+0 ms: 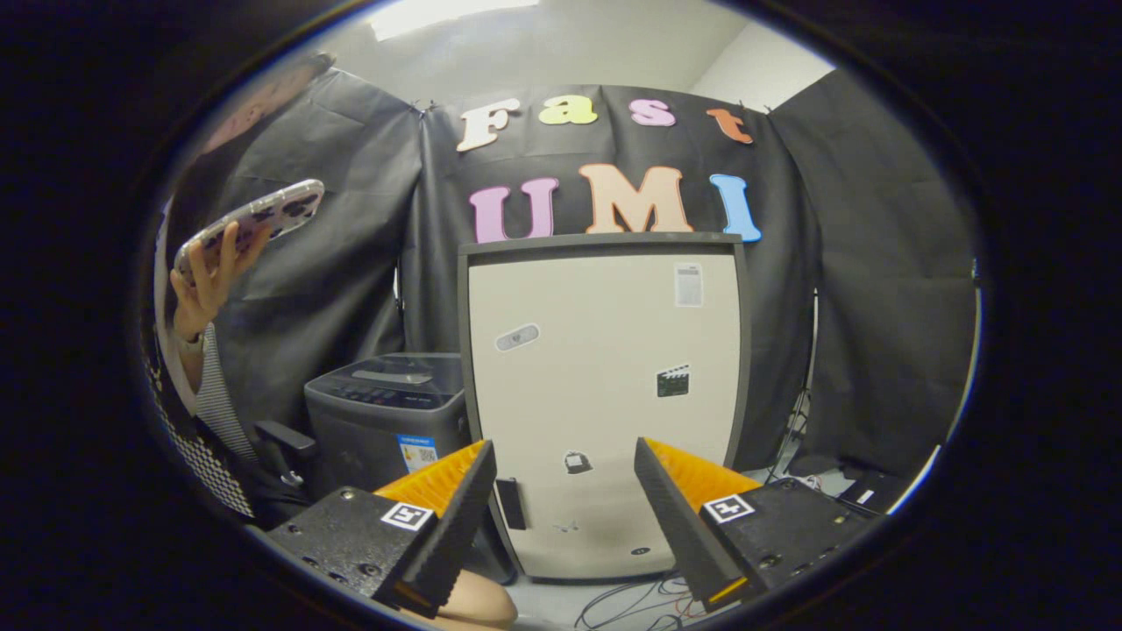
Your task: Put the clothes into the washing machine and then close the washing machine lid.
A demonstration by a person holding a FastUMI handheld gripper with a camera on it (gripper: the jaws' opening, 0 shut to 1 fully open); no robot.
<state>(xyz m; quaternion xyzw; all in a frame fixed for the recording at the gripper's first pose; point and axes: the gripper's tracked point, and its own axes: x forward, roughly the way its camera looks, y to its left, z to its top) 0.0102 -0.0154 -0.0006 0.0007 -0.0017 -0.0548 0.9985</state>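
Note:
A small dark grey washing machine [386, 407] stands on the floor beyond my left finger, its top lid down. My gripper [561, 473] is open, raised in the air well short of the machine, with nothing between its fingers. Ahead, seen through the gap between the fingers, is the pale door of a small fridge. I see no clothes on the floor or on the machine.
A small cream fridge [605, 403] with a dark frame stands right of the washing machine. A person sits left of the machine with a phone [254, 219] in a raised hand. Cables [640, 600] lie on the floor below the fridge. Dark gear [841, 486] sits at the right.

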